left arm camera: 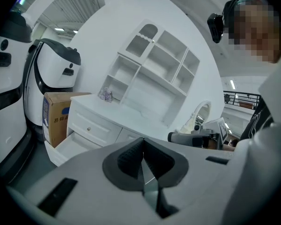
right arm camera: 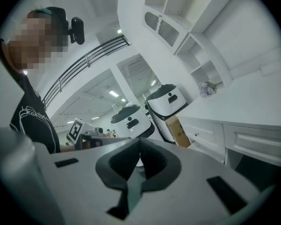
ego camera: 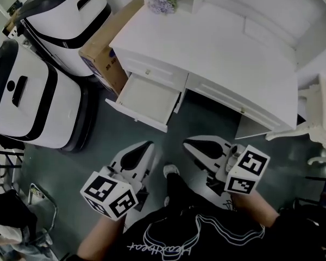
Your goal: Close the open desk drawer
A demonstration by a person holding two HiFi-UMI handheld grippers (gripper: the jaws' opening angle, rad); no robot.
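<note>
A white desk [ego camera: 233, 48] stands against the wall. Its lower left drawer [ego camera: 144, 99] is pulled out and looks empty; the drawer [left arm camera: 68, 146] also shows low on the left in the left gripper view. My left gripper [ego camera: 148, 144] is shut and hangs over the floor, short of the drawer's front. Beside it my right gripper [ego camera: 186, 142] is also shut, pointing at the desk's knee space. Neither touches the desk. In each gripper view the left gripper [left arm camera: 142, 142] and the right gripper [right arm camera: 139, 142] show dark pads pressed together with nothing between them.
Two white and black machines [ego camera: 65, 15] [ego camera: 27, 99] stand at the left, with a cardboard box [ego camera: 106, 50] between them and the desk. A small bunch of purple flowers [ego camera: 163, 1] sits at the desk's back. A white chair [ego camera: 320, 113] stands at the right.
</note>
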